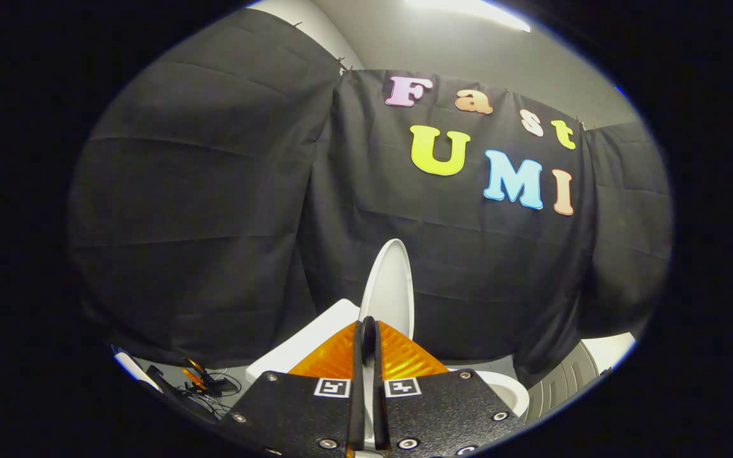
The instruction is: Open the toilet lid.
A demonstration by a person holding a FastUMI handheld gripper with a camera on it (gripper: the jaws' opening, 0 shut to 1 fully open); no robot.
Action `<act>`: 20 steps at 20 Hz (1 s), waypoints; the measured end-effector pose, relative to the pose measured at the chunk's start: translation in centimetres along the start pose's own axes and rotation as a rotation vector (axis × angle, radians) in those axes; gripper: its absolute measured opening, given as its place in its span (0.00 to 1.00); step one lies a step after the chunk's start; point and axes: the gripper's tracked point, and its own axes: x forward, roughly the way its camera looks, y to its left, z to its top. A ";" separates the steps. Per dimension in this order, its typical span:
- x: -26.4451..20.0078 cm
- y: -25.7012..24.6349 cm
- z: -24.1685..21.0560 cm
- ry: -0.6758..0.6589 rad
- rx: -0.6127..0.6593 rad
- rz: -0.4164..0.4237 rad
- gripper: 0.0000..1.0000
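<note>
Claw (367, 337) nearly closed, pinching the thin edge of the raised lid (390, 289), which stands almost upright beyond the fingers, above the bowl (506, 389). Best eased fully back toward the tank (306, 340), released only once resting.

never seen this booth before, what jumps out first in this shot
The white toilet lid stands raised, nearly upright, just beyond the fingertips, against the black cloth wall. The gripper points at it with its fingers nearly closed, a thin gap between them, nothing held. To one side of the fingers, part of the white bowl rim shows.
</note>
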 end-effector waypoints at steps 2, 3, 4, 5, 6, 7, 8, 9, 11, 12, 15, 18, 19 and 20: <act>-0.1 -0.4 -0.1 -0.002 0.028 0.013 0.07; -0.1 -0.3 0.0 -0.003 0.041 0.042 0.09; 0.0 0.3 0.0 0.000 0.063 0.091 0.11; -0.1 0.4 -0.1 0.005 0.086 0.125 0.18; -0.7 -0.1 0.1 0.005 0.112 0.144 0.20; -1.0 -0.9 0.3 0.002 0.138 0.146 0.27; -1.4 -1.9 0.6 -0.005 0.160 0.141 0.34; -2.1 -3.1 1.3 -0.018 0.183 0.135 0.54; -2.3 -4.5 2.3 -0.057 0.238 0.158 0.93; -3.0 -5.5 3.0 -0.083 0.263 0.163 0.96; -4.8 -10.0 5.5 -0.161 0.309 0.147 0.95; -5.6 -15.6 5.8 -0.175 0.311 0.076 0.95; -5.8 -17.4 5.6 -0.168 0.296 0.050 0.95; -6.2 -19.1 5.4 -0.162 0.281 0.021 0.95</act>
